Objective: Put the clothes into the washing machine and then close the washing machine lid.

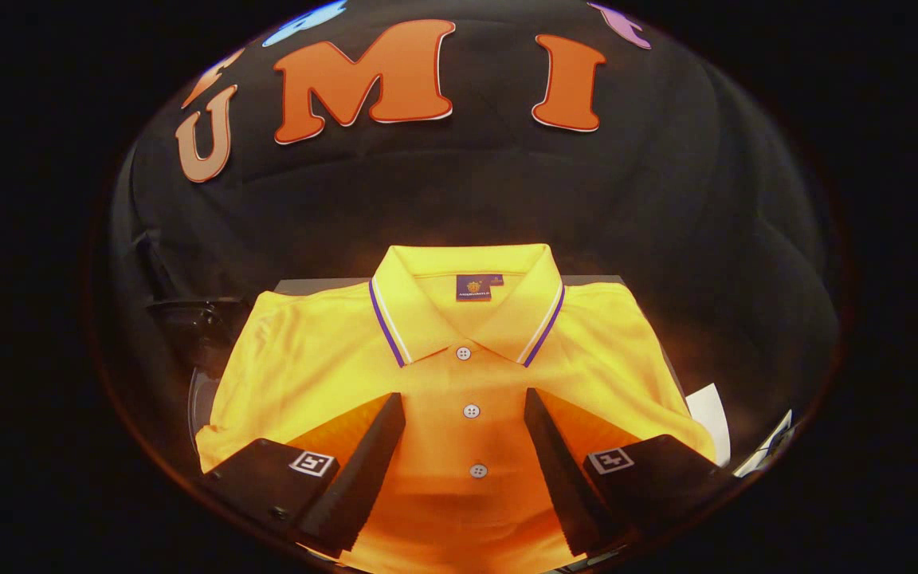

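Hand-held gripper (465, 402): released, fingers (363, 462) spread wide, nothing pinched between them. Each finger carries a small square marker on its top. Both fingers sit over the lower front of the shirt; whether the tips touch the cloth, cannot tell.

Shirt (459, 375): yellow polo, folded flat, front up, collar at 12 o'clock from the fingers. Button placket runs straight down the gap between the fingers. Three buttons (471, 411) in a row: nearest one between the finger bases, middle one level with the fingertips, farthest one just ahead of them at the collar's meeting point. Collar (467, 307) spread open, edged with a white and purple stripe. A dark label (473, 288) sits inside the neck, at 12 o'clock beyond the top button. Folded shoulders reach out to 10 and 2 o'clock of the fingertips.

Counter (323, 285): dark surface under the shirt, its far edge showing just behind the collar at 11 and 1 o'clock.

At 3 o'clock of the right finger, just beside the shirt's edge: a white sheet (710, 418), partly hidden.

At 9 to 10 o'clock of the left finger, off the shirt's left side: a dark glossy object (196, 319) with a curved rim; too dim to tell what it is.

Beyond everything, at 12 o'clock: black cloth wall (467, 199).
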